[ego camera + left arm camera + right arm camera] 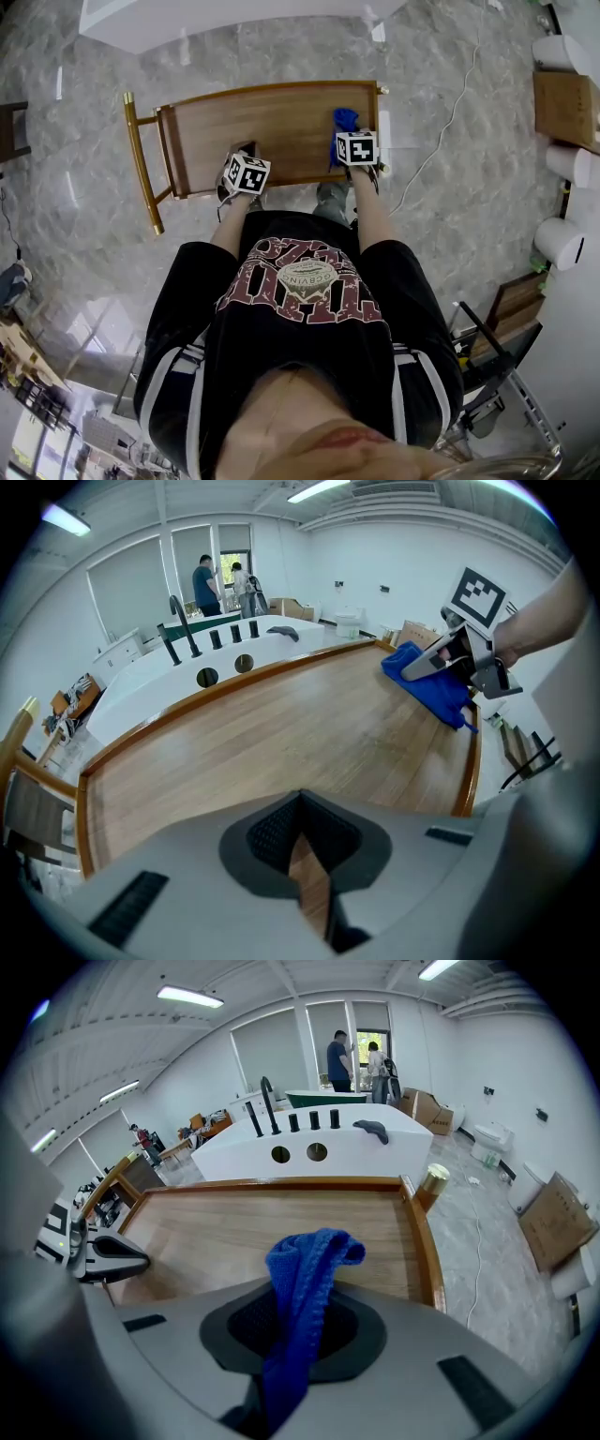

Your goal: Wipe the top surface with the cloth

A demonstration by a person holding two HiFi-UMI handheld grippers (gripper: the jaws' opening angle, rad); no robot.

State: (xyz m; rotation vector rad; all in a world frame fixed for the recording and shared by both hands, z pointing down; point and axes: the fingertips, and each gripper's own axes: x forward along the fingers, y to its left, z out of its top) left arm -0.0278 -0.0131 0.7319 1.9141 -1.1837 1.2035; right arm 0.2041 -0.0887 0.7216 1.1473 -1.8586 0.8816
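- Plainly, the crumpled blue knitted cloth (305,1274) is the weak point: we see it pinched as a narrow bunch that stands up out of the jaws. Its loose end lies on the wood near the right-hand edge. A bunch this small may wipe only a thin stripe, or drag free under friction.
- Our right gripper (295,1335) is clamped on that cloth. If we press low, we judge the bare jaw tips could scrape the finish.
- Most of the oblong wooden table top (272,131) lies away from the cloth, so far patches are easily missed.
- Its raised darker wooden rim (427,1241) may snag the cloth at each stroke's end.
- Our left gripper (305,841) hovers at the near edge with its jaws drawn nearly together on nothing. If it does not steady the table, a hard push could shift it.
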